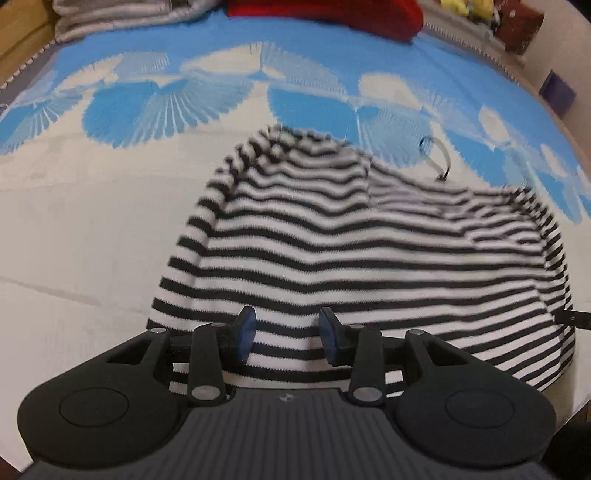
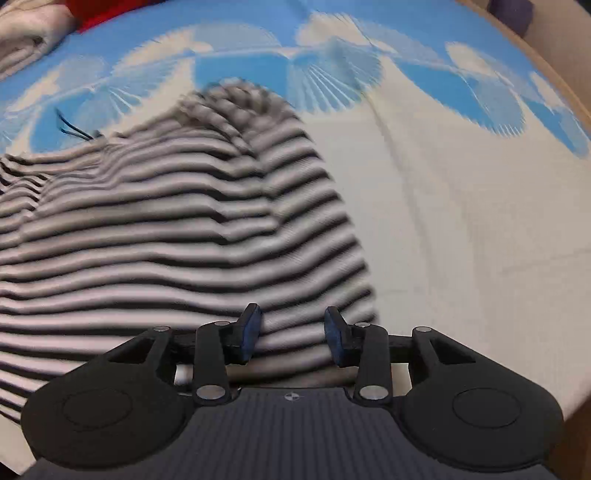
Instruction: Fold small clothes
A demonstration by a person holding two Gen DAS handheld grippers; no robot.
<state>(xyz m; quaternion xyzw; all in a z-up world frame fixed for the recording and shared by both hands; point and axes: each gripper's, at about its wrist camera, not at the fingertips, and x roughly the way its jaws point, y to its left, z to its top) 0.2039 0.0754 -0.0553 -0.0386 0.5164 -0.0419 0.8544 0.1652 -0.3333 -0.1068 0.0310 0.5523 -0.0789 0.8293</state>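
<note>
A black-and-white striped top (image 1: 351,251) lies spread on the bed, rumpled near its far end, with a thin dark loop (image 1: 436,155) at its neck. My left gripper (image 1: 288,334) hovers over the top's near left hem. Its blue pads (image 1: 245,332) stand apart, and the fabric lies flat below them, not pinched. In the right wrist view the same top (image 2: 166,240) is blurred. My right gripper (image 2: 293,334) is over its near right hem, and its pads (image 2: 334,338) are also apart with cloth showing in the gap.
A cream bedspread (image 1: 92,221) with a blue shell pattern covers the bed (image 2: 461,221). Folded grey clothes (image 1: 110,18) and a red cloth (image 1: 332,14) lie at the far edge. A purple box (image 1: 557,92) stands beyond the bed's right side.
</note>
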